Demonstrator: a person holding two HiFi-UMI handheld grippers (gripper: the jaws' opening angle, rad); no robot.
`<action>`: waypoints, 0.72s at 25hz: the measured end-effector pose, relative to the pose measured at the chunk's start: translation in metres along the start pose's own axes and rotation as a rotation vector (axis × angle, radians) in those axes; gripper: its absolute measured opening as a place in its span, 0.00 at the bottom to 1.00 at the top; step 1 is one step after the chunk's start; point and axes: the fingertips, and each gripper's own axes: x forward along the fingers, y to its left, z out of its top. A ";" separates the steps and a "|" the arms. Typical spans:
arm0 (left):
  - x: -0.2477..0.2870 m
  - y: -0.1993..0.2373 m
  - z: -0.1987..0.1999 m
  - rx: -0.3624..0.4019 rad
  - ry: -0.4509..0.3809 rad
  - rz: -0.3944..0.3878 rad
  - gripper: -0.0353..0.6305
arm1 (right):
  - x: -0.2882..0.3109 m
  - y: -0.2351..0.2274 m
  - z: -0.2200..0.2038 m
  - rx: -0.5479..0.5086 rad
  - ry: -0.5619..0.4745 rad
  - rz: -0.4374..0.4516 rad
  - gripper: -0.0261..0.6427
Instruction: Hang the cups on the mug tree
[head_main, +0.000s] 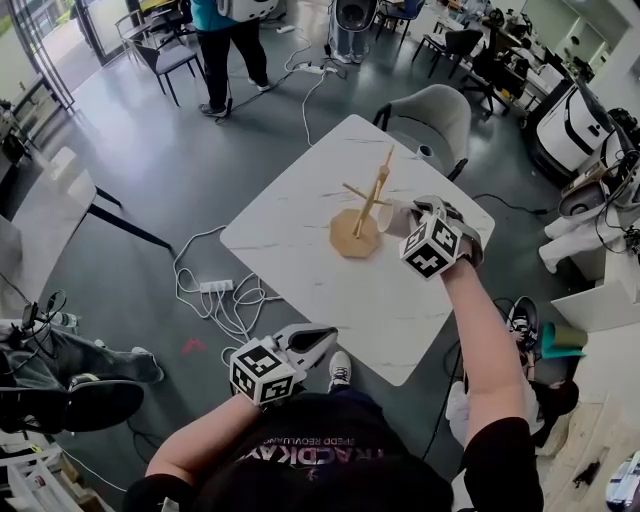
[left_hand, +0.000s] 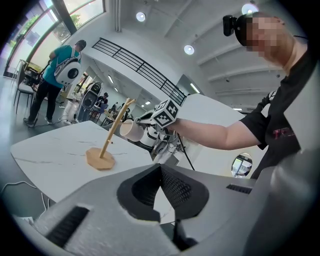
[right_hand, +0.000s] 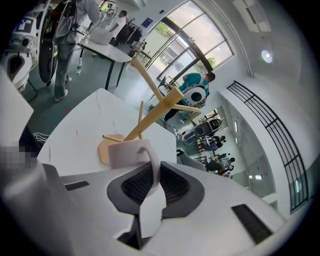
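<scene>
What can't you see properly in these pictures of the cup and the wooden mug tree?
- Cup: in the head view it is mostly hidden behind the right gripper and its marker cube.
- Cup's inside: the right gripper view shows only the outer wall and handle, and the cup is too small in the left gripper view.
- Mug tree: its pegs are too thin to count in the head view. In the right gripper view the cup covers part of its base.

A white cup (right_hand: 127, 152) hangs on its side just beside the mug tree (head_main: 357, 235), its handle pinched in the right gripper (right_hand: 154, 175), while the pale wooden tree stands upright on its octagonal base on the white table (head_main: 300, 250).
</scene>
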 end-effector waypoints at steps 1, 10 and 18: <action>-0.001 0.001 0.000 0.000 0.000 -0.001 0.05 | 0.000 0.001 0.002 -0.029 0.007 -0.012 0.10; -0.010 0.003 0.000 0.002 -0.001 -0.015 0.05 | 0.000 0.015 0.022 -0.257 0.056 -0.097 0.10; -0.010 0.001 0.000 0.003 0.000 -0.023 0.05 | -0.001 0.025 0.029 -0.375 0.070 -0.142 0.10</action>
